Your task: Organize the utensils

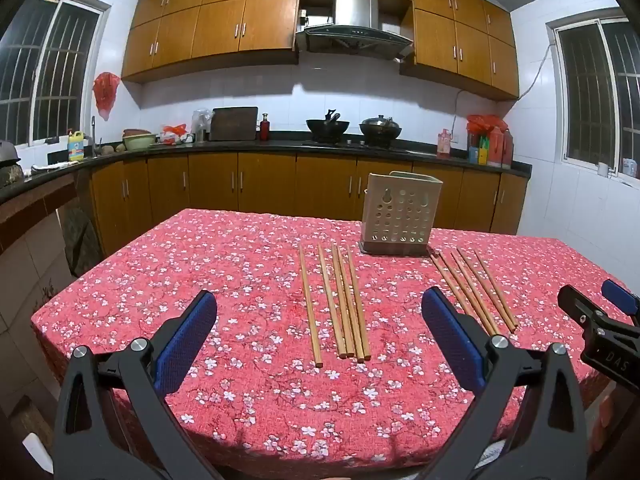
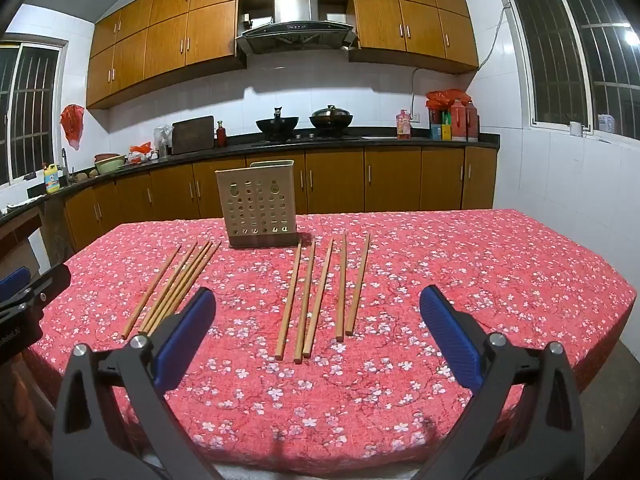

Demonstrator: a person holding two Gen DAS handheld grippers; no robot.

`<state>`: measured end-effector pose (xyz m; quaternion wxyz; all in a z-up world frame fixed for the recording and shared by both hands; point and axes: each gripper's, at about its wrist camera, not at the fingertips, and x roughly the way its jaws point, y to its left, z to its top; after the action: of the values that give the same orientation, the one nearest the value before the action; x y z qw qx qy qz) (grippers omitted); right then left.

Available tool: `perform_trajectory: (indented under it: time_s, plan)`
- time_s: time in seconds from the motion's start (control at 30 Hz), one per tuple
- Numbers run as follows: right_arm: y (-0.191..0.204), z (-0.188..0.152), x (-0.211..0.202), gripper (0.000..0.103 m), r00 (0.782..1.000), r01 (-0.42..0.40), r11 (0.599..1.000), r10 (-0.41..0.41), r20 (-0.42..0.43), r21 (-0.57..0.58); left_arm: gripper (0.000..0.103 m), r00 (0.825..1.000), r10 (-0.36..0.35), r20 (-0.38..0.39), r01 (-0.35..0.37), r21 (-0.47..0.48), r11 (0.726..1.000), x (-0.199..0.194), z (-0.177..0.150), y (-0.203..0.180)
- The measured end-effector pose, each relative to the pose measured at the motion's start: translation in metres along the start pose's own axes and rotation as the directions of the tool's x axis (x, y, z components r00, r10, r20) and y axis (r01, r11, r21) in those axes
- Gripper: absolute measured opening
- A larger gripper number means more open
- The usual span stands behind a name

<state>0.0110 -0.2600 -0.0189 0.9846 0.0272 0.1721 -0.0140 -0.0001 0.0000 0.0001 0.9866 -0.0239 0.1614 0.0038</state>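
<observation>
Nothing is picked up yet: the left gripper (image 1: 318, 330) and the right gripper (image 2: 318, 328) both hover over the near edge of the table (image 1: 120, 280), each with its blue pads spread wide and nothing between them.

Ten wooden chopsticks lie flat on the red floral tablecloth in two sets of five. The left set (image 1: 334, 304) lies near the middle of the table, straight ahead of the left gripper. The right set (image 2: 320, 298) lies ahead of the right gripper, closer to the table's right edge. Between the two sets and further back stands the beige perforated chopstick holder (image 2: 258, 204), upright on its dark base, its open mouth facing up.

Every stick has its long axis running from the near edge toward the far edge, roughly parallel with its neighbours, each set fanning a little. The far ends look slightly narrower and point toward the holder, though the taper is hard to judge here.

The step in hand appears to be the first reach. To do it well, each gripper should probably come down across a stick, so the pads close on its thin sides, and take it near the middle so it does not tip. In the left set three sticks lie touching or almost so; the separate outer sticks look like the easier first pick. A held stick must then be turned upright before it drops into the holder's mouth.
</observation>
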Motion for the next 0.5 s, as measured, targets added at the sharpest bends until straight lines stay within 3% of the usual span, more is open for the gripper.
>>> perform_trajectory:
  time_s: [0.5]
  plan:
    - [0.0022, -0.0030, 0.0008, 0.099, 1.000, 0.000, 1.000, 0.000, 0.000, 0.000, 0.101, 1.000, 0.001, 0.000, -0.001, 0.001, 1.000, 0.0000, 0.0000, -0.0001]
